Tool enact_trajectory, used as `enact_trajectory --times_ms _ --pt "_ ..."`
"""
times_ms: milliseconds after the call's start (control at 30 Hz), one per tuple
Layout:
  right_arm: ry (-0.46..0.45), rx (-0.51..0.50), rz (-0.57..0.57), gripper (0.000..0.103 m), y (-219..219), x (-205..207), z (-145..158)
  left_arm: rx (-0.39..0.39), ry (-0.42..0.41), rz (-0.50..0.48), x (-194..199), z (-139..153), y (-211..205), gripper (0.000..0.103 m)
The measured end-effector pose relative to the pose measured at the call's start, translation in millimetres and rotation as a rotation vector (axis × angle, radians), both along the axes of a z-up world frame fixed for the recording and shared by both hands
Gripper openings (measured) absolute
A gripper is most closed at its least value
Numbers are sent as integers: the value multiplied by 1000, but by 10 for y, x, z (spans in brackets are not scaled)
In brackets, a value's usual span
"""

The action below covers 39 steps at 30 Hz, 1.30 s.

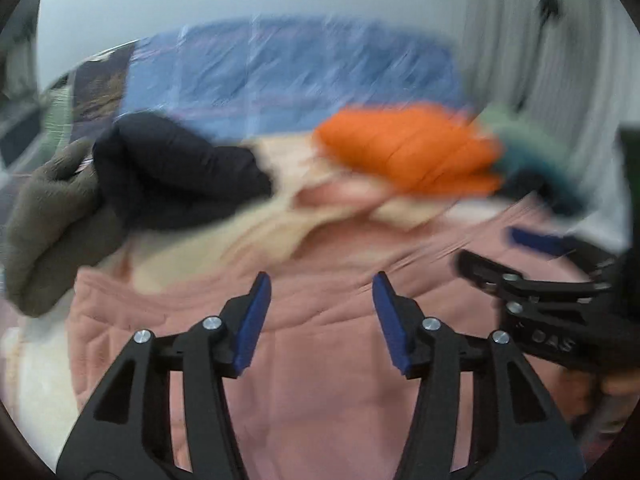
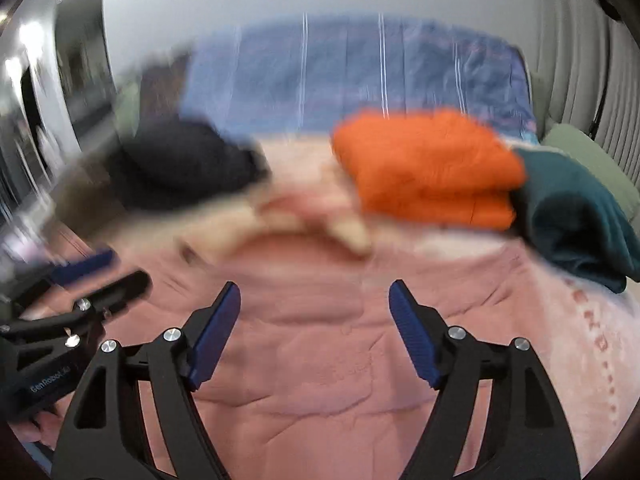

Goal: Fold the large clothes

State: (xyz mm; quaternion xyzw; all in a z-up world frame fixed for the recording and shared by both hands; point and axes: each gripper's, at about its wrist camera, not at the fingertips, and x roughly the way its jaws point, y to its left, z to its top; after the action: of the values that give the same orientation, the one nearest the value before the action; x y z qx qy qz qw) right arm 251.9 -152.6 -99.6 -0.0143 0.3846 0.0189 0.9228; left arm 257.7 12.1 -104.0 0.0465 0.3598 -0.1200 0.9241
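A large pink garment [image 1: 312, 360] [image 2: 320, 360] lies spread out below both grippers, with a cream garment [image 1: 240, 236] [image 2: 280, 216] crumpled at its far edge. My left gripper [image 1: 322, 284] hovers over the pink cloth, open, with nothing between its blue pads. My right gripper [image 2: 315, 292] is open as well, wider, and also holds nothing. Each gripper shows at the edge of the other's view: the right gripper [image 1: 520, 256] in the left wrist view, the left gripper [image 2: 108, 276] in the right wrist view. Both views are blurred.
Beyond the pink cloth sit a folded orange garment [image 1: 408, 148] [image 2: 428, 168], a dark navy one [image 1: 172, 168] [image 2: 184, 164], an olive-grey one [image 1: 48, 220] and a teal one [image 2: 576, 216]. A blue striped bedcover [image 1: 296, 76] [image 2: 360, 76] lies behind, curtains [image 2: 580, 60] at right.
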Motion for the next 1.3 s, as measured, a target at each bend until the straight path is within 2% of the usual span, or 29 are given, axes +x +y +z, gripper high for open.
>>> enact_trajectory --times_ms 33,67,100,133,300,400,467,533,567,633,700,733,767,800,833,900,967,1033,1067,1100,1167,1200,1233,1267,1300 --pt "62 -42 -14 82 16 133 -233 52 36 25 99 -197 5 63" --pt "86 -6 -10 83 -53 230 -451 -8 87 26 225 -394 107 63" --pt "74 19 -16 83 -82 228 -497 -55 95 35 251 -415 165 63" --pt "64 16 -17 83 -78 208 -484 -58 92 34 253 -395 172 63" --pt "52 -3 -18 84 -25 225 -518 -13 73 36 243 -432 117 64" --pt "34 5 -10 83 -23 211 -433 -46 62 31 191 -362 181 64" --pt "3 42 -4 82 -59 2 -282 -105 12 57 -47 -133 306 63" --pt "-75 40 -19 83 -126 -323 -54 -143 -68 76 -337 99 458 72" --pt "-150 1 -16 86 -146 -528 77 -140 -113 60 -492 208 526 78" --pt "-199 -98 -28 88 -181 -740 143 -65 -133 61 -615 245 582 83" --pt "-104 -130 -83 91 -342 -721 -92 67 -74 127 -534 2 617 85" --pt "-40 -89 -97 96 -452 -664 -284 109 3 130 -415 -296 643 87" --pt "-66 1 -98 97 -591 -675 -487 67 3 117 -389 -433 683 90" --pt "-87 14 -104 97 -609 -706 -500 20 -9 121 -384 -472 732 90" --pt "-96 -6 -108 97 -576 -725 -445 11 -2 129 -390 -427 749 90" --pt "-104 -105 -114 97 -432 -741 -352 52 -12 144 -425 -340 695 90" --pt "-93 -97 -106 97 -455 -802 -298 77 -29 138 -500 -324 682 90" --pt "-78 -12 -131 97 -586 -935 -220 28 -24 147 -634 -225 773 89" --pt "-90 70 -163 97 -692 -1143 -118 -32 -35 159 -780 -123 865 88" --pt "-90 92 -170 97 -720 -1278 -124 -88 -54 150 -906 -40 929 88" --pt "-32 71 -153 98 -714 -1423 -239 -211 -101 101 -1181 55 1080 91" --pt "-1 56 -144 99 -705 -1457 -367 -213 -102 97 -1238 43 1118 93" --pt "12 32 -131 102 -694 -1463 -474 -173 -76 110 -1230 -28 1124 93" --pt "8 -1 -114 102 -663 -1464 -538 -78 -7 132 -1135 -229 1092 93" --pt "9 3 -116 102 -662 -1459 -527 -40 47 133 -1056 -413 1084 95"
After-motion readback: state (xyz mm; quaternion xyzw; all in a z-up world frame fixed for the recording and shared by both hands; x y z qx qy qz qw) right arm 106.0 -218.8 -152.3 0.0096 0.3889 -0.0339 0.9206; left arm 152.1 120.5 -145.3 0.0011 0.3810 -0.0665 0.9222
